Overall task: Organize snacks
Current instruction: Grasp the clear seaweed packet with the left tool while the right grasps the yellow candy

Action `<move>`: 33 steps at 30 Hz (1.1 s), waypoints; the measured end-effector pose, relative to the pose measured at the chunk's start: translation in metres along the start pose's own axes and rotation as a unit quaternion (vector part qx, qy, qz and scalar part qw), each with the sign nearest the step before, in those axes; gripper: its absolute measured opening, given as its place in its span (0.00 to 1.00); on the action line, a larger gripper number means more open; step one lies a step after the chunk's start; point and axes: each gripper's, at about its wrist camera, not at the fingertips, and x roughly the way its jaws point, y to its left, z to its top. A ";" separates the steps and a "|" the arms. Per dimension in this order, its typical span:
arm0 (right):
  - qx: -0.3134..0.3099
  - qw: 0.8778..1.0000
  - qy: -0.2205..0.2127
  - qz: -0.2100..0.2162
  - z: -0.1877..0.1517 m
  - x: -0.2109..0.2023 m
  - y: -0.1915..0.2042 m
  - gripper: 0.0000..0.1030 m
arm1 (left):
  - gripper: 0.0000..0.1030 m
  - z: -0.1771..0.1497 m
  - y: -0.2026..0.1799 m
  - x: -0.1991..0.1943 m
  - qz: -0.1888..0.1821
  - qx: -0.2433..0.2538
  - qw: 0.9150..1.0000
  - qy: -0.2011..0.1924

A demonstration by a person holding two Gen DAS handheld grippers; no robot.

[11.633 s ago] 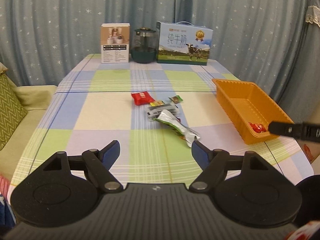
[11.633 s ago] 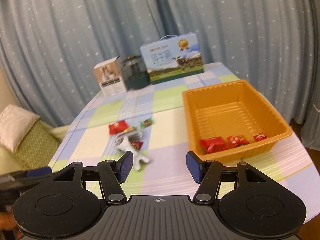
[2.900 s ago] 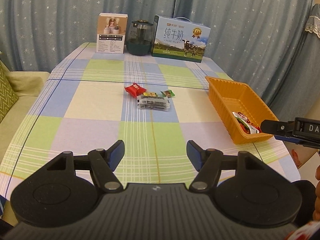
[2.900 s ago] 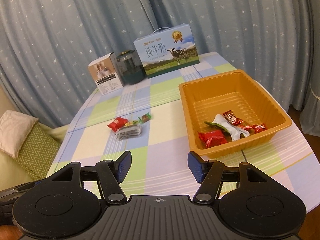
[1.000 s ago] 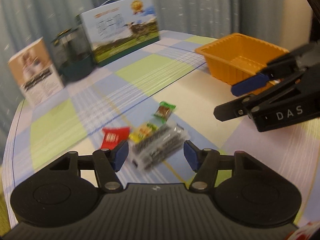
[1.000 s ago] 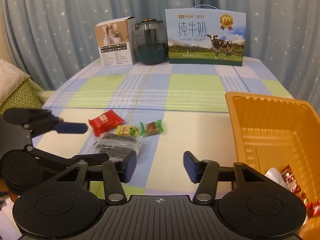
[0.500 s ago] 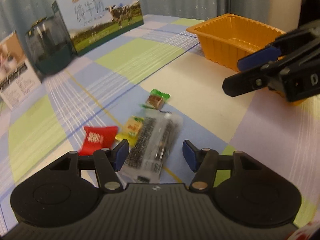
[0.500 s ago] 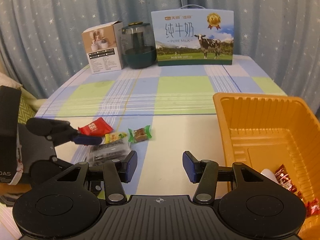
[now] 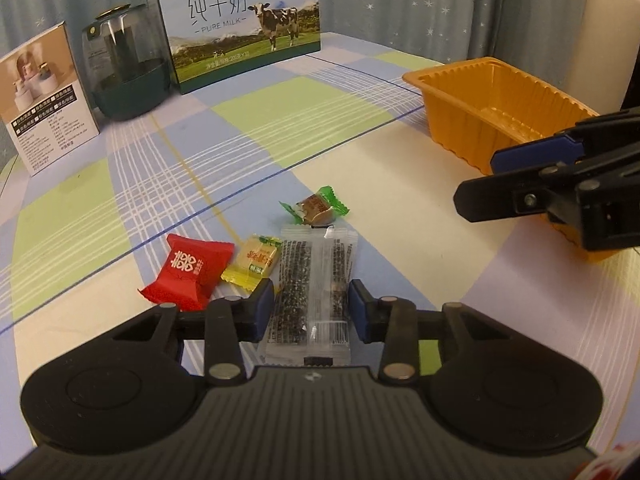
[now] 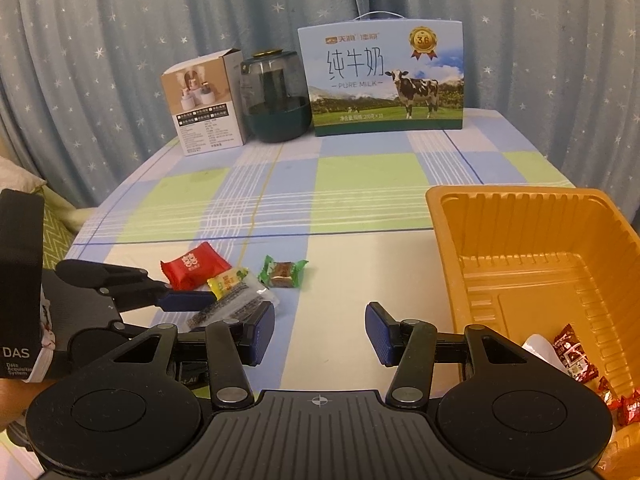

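Jaws of left gripper [image 9: 311,305] just closed in — pads now pinching clear flat sesame-bar packet [image 9: 314,280] on checked tablecloth [image 9: 280,120]; right gripper [image 10: 320,336] gapes empty, orange plastic tray [image 10: 520,200] at 2 o'clock.

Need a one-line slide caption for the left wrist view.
Left gripper closing on clear sesame-bar packet beside three wrapped candies; orange tray waits right.

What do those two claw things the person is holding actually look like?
Both are matte black plastic. Each claw has two jointed fingers tipped with dark blue ribbed pads, silver pivot pins, and two round discs on a ridged body. The left claw carries a black block with white lettering reading DAS. The right claw looks the same. No cables show.
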 end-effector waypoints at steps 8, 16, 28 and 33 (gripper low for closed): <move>0.000 1.000 0.004 0.022 0.000 0.006 0.009 0.50 | 0.33 -0.019 0.009 -0.029 0.037 -0.035 0.999 0.013; -0.001 0.998 0.017 0.064 0.008 0.033 0.026 0.50 | 0.33 -0.044 0.039 -0.062 0.091 -0.104 0.990 0.011; -0.181 0.979 0.024 0.086 -0.002 0.088 0.070 0.50 | 0.33 -0.053 0.059 -0.054 0.110 -0.123 0.986 0.021; -0.246 0.967 0.008 0.069 -0.003 0.105 0.082 0.50 | 0.33 -0.053 0.059 -0.052 0.109 -0.123 0.986 0.018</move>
